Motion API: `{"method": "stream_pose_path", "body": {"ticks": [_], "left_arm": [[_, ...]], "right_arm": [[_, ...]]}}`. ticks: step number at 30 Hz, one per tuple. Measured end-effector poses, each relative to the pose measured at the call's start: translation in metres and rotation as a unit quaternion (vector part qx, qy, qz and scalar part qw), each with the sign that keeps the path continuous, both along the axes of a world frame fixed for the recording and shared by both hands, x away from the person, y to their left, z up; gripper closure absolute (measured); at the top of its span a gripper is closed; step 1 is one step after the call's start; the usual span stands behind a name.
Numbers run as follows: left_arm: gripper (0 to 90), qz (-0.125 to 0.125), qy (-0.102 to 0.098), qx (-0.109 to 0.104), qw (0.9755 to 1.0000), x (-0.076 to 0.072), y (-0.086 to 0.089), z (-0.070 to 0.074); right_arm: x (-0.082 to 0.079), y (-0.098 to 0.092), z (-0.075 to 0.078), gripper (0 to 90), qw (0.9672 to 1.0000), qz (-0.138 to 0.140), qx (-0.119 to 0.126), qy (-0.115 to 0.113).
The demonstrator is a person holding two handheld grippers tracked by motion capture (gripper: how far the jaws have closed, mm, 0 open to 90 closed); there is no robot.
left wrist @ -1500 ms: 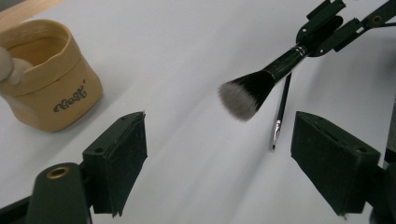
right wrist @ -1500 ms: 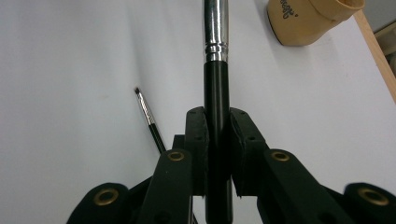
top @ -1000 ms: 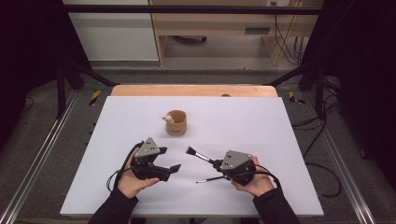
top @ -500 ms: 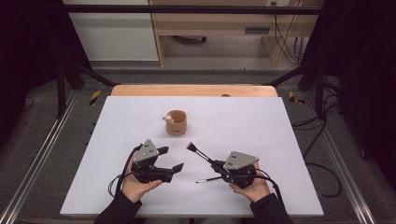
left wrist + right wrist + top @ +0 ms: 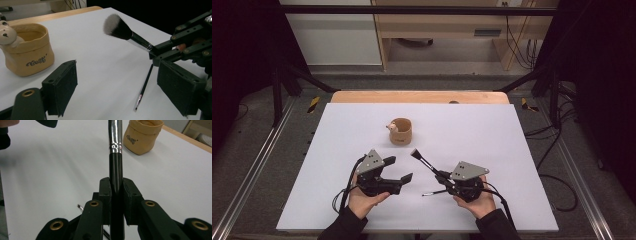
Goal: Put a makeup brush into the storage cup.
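Since a second ago, your left gripper (image 5: 398,170) has shifted only slightly toward the table's near edge, and your right gripper (image 5: 443,180) has kept its place with the makeup brush (image 5: 426,162) still clamped.

Largest first: the white table (image 5: 512,150) has a bare wooden strip along its far edge, and around it are dark floor, metal rails and a pale cabinet at twelve o'clock. Your forearms are cut off by the bottom of the high view.

One tan pouch-shaped cup (image 5: 401,131) with a small bear figure on its rim stands near the table's centre, at about twelve o'clock from your left gripper; its printed word is hard to read.

You hold two grippers. The left one's jaws stand wide apart with nothing between them. The right one's jaws are closed tightly on the brush's black handle (image 5: 116,182), its bristle head pointing toward eleven o'clock, lifted off the table.

There are two brushes: the held one, and one thin brush (image 5: 144,87) lying flat on the table just under the right gripper, its far end hidden beneath it.
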State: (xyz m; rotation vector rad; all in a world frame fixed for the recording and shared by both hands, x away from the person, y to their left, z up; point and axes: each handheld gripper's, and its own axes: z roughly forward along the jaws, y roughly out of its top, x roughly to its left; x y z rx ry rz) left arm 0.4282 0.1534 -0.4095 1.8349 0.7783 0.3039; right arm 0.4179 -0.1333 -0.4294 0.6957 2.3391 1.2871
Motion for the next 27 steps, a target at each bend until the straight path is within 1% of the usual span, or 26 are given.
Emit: {"method": "stream_pose_path", "body": {"ticks": [2,7,10,15,19,27], "left_arm": [[15.6,0.004,0.001,-0.008,1.0000,0.001,-0.001,0.000],[15.6,0.005,0.002,-0.026,0.9996,0.002,-0.002,0.004],[15.6,0.005,0.002,-0.035,0.9994,0.002,-0.004,0.007],[15.6,0.004,0.004,-0.045,0.9990,0.003,-0.007,0.008],[15.7,0.004,0.005,-0.051,0.9987,0.004,-0.010,0.009],[16.6,0.004,0.006,-0.064,0.9979,0.006,-0.019,0.011]], "right_arm": [[0.000,0.001,0.000,79.0,1.0000,-0.002,0.005,0.001],[0.000,0.002,0.000,79.0,0.9998,-0.002,0.022,0.004],[0.000,0.003,0.000,79.0,0.9995,-0.007,0.029,0.004],[0.000,0.004,0.002,79.0,0.9990,-0.012,0.043,0.004],[0.000,0.004,0.004,79.0,0.9986,-0.015,0.051,-0.001],[0.000,0.006,0.005,79.0,0.9982,-0.016,0.057,-0.003]]}}
